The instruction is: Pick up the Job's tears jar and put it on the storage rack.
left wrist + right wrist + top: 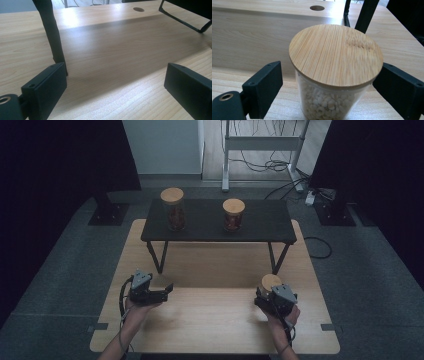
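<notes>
On the wooden surface [210,320], in front of the black shelf [260,227], I'm bracketing the bean jar [332,82] with my right hand-held gripper [332,85] — jaws spread, ready to clamp — while my left hand-held gripper [117,87] is idling open.

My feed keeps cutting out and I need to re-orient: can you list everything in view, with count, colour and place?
Jar of pale grains: 1, clear glass with bamboo lid, near right of the table, between the right gripper's jaws, gaps on both sides.
Jars with brownish contents: 2, clear glass with bamboo lids, on the shelf, the left one taller.
Shelf: 1, black, on thin legs at the table's far half.
Table: 1, light wood.
Power strip: 1, white, on the floor, far right.
Left gripper: 1, black, open, holding nothing, near left.
Right gripper: 1, black, open around the jar.
</notes>
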### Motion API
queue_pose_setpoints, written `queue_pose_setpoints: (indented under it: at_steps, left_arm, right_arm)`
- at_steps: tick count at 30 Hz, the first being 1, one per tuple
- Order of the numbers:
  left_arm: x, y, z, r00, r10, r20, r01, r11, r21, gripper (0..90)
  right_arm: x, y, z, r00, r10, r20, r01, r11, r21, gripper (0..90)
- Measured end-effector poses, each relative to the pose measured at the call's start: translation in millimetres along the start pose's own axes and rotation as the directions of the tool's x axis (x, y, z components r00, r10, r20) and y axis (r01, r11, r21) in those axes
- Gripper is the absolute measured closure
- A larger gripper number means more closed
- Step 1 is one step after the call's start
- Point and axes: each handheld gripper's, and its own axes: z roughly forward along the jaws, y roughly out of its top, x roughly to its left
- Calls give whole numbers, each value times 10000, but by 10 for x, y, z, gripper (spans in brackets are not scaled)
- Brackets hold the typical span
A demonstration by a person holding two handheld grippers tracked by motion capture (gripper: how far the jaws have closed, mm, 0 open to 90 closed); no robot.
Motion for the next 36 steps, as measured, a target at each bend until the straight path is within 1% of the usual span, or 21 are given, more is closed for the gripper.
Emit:
queue_pose_setpoints:
  at_steps: [6, 12, 22, 25, 29, 36]
  left_arm:
    - [-3, 0, -2, 10000, 10, 9, -10, 10000, -6, 40]
    - [-3, 0, 5, 10000, 37, 29, -37, 10000, 18, 40]
    - [-2, 0, 6, 10000, 38, 23, -38, 10000, 32, 40]
    - [0, 0, 7, 10000, 29, 27, -29, 10000, 50, 40]
    - [1, 1, 6, 10000, 31, 27, -31, 10000, 44, 40]
    - [8, 4, 12, 10000, 51, 62, -51, 9999, 89, 40]
  right_arm:
    - [15, -12, 36, 10000, -55, 33, 54, 10000, 83, 97]
    - [22, -32, 45, 9999, -81, 95, 82, 9999, -63, 149]
    - [28, -40, 66, 9999, -76, 105, 76, 10000, -21, 181]
    - [16, -43, 77, 10000, 9, 95, -10, 10000, 43, 189]
    - [-1, -55, 92, 9996, 250, 108, -251, 9997, 79, 209]
    - [-20, -77, 110, 9992, 387, 77, -388, 9992, 68, 230]
